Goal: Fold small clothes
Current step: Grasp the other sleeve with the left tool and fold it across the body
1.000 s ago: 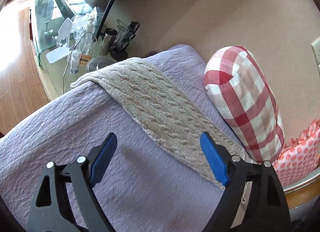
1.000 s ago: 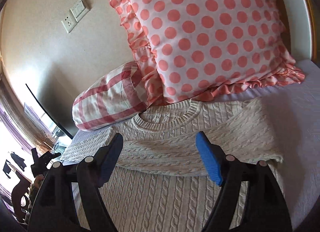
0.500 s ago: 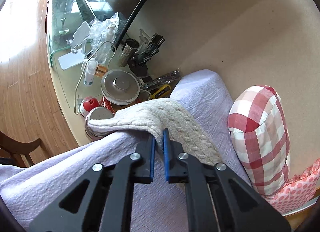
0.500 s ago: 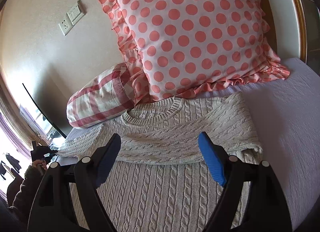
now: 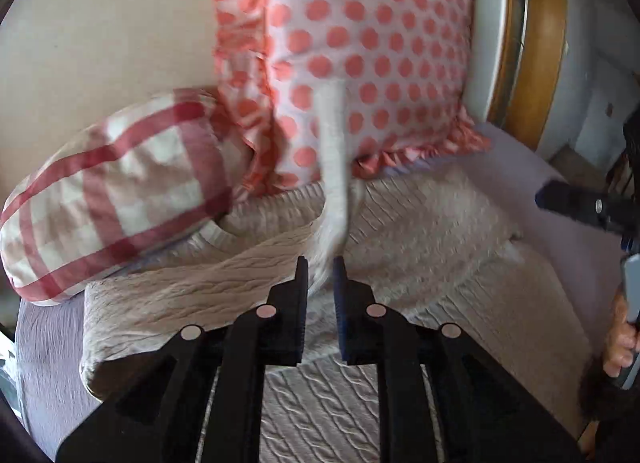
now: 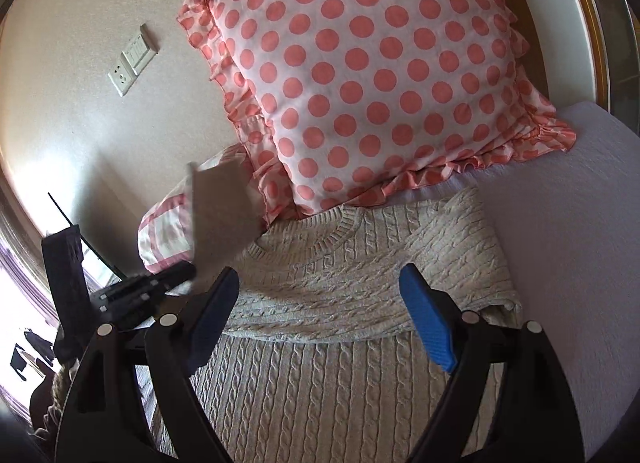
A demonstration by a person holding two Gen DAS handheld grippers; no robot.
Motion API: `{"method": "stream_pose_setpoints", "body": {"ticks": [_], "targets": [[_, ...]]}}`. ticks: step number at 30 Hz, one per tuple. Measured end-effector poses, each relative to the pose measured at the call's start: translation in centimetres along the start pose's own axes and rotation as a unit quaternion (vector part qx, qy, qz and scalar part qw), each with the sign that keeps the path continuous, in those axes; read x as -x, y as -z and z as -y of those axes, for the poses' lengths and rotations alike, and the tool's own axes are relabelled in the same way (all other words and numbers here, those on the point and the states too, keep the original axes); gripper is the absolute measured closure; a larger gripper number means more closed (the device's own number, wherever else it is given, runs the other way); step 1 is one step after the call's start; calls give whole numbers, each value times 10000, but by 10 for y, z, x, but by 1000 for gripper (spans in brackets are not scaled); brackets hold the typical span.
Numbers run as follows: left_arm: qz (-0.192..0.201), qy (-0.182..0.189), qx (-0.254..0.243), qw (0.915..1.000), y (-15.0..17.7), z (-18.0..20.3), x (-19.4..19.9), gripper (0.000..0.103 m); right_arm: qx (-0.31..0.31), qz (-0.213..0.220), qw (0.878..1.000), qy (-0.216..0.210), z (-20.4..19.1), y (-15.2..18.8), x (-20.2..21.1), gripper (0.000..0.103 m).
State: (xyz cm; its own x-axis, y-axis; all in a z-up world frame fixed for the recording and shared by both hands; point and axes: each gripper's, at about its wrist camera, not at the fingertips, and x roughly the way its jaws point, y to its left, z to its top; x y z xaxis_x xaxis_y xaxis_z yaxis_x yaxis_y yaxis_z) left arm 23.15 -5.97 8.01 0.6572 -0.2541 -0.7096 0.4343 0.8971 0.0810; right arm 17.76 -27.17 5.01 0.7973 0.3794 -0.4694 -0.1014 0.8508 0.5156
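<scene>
A cream cable-knit sweater (image 6: 344, 303) lies flat on the lilac bedspread (image 6: 560, 247), neck toward the pillows, its right sleeve folded across the chest. My left gripper (image 5: 320, 267) is shut on the sweater's left sleeve (image 5: 334, 167), which stands up blurred above the body (image 5: 420, 231). In the right wrist view the left gripper (image 6: 176, 275) holds that sleeve (image 6: 220, 211) lifted at the left. My right gripper (image 6: 320, 303) is open and empty above the sweater's chest. The right gripper's fingers (image 5: 576, 205) show at the right edge of the left wrist view.
A pink polka-dot pillow (image 6: 380, 75) leans on the wall behind the sweater. A red checked bolster (image 5: 112, 191) lies to its left. A wooden headboard edge (image 5: 536, 43) is at the right. Wall sockets (image 6: 132, 59) sit above.
My left gripper closed on the sleeve at the bed's edge, lifted it and swung it over the sweater toward the pillows. The right gripper stayed open and shifted only slightly.
</scene>
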Motion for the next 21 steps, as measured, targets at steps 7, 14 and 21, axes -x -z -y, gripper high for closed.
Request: {"method": "stream_pose_setpoints", "body": {"ticks": [7,14,21], "targets": [[42,-240,374,9990,64,-27,35,63,-756,-650,9950,78,49,-9,-36,51],[-107,-480,984,9939,123,-63,85,51,-1317,-1125,9835,515,68,-24,-111,60],[-98,-494,1519,9871,153,-85,102,42,-1154,-879,9874,628,59,-24,-132,92]]}}
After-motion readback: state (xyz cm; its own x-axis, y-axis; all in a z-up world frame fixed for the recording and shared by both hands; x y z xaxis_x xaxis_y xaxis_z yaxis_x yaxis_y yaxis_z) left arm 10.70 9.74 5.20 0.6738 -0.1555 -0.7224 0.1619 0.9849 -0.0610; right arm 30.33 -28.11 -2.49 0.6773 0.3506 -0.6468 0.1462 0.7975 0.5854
